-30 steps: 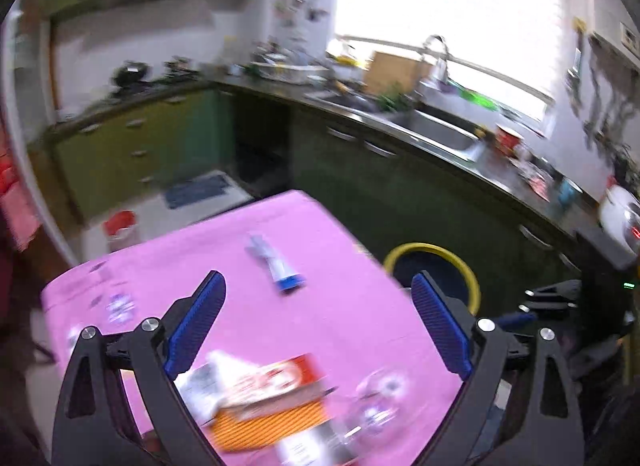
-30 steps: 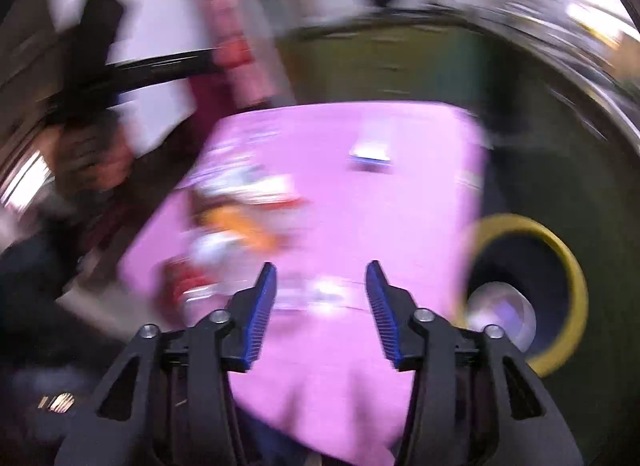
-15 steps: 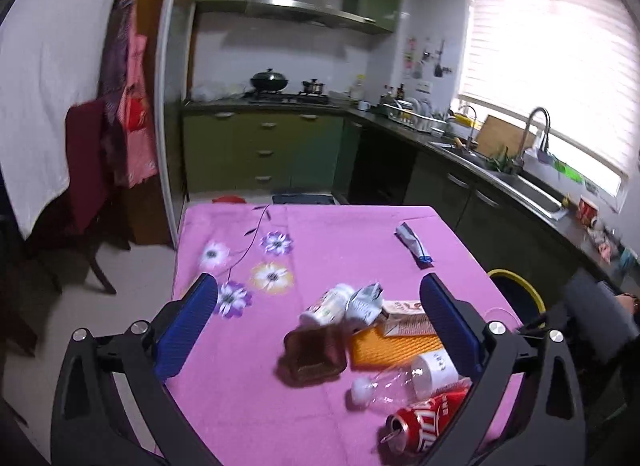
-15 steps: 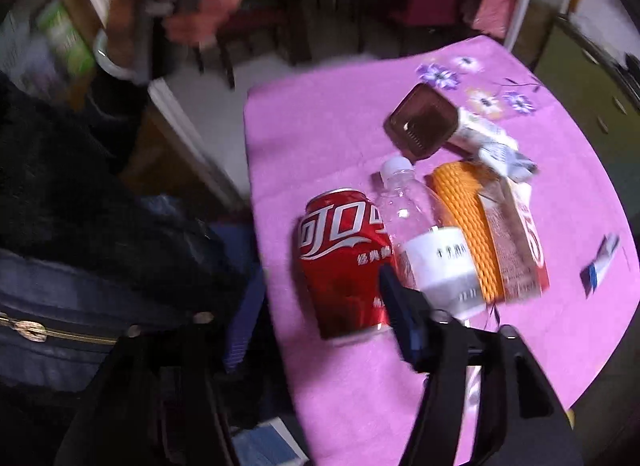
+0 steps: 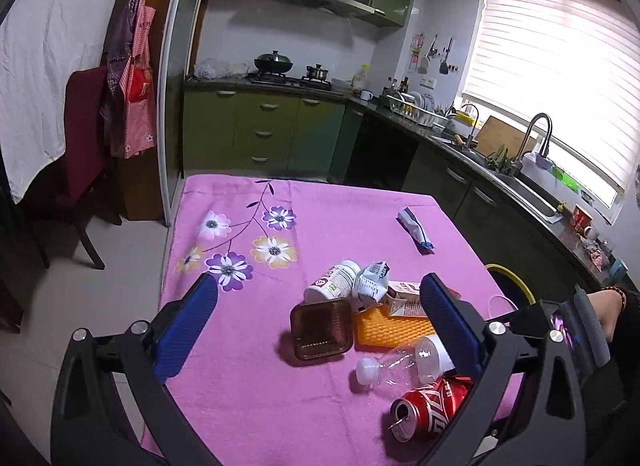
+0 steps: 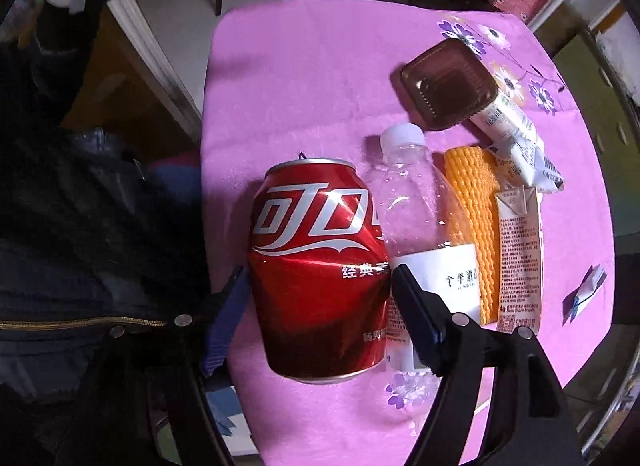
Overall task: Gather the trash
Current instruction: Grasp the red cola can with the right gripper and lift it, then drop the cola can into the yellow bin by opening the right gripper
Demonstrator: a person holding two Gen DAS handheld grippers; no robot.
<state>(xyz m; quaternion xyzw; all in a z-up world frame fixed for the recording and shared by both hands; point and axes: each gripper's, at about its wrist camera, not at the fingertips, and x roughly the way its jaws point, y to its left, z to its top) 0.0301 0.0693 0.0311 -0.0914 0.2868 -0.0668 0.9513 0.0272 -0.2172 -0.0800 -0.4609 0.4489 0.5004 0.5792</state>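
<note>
Trash lies on a pink flowered tablecloth (image 5: pixel 320 217): a dented red cola can (image 6: pixel 320 270) on its side, also in the left wrist view (image 5: pixel 428 406), a clear plastic bottle (image 6: pixel 416 201), an orange foam net (image 6: pixel 476 201), a carton (image 6: pixel 520 258), a brown plastic tray (image 6: pixel 448 85), a white bottle (image 5: pixel 332 280) and a small wrapper (image 5: pixel 414 225). My right gripper (image 6: pixel 316 286) is open, its fingers on either side of the can's lower half. My left gripper (image 5: pixel 316 318) is wide open and empty above the table's near side.
A yellow-rimmed bin (image 5: pixel 508 286) stands on the floor past the table's right edge. Green kitchen cabinets (image 5: pixel 260 133) and a sink counter (image 5: pixel 520 181) lie beyond. A chair (image 5: pixel 80 145) stands at the left. The person's body is close on the right gripper's left.
Both views swung from the bin side to the trash pile. My right gripper has come down closer, so the can now sits between its fingers. My left gripper steadied.
</note>
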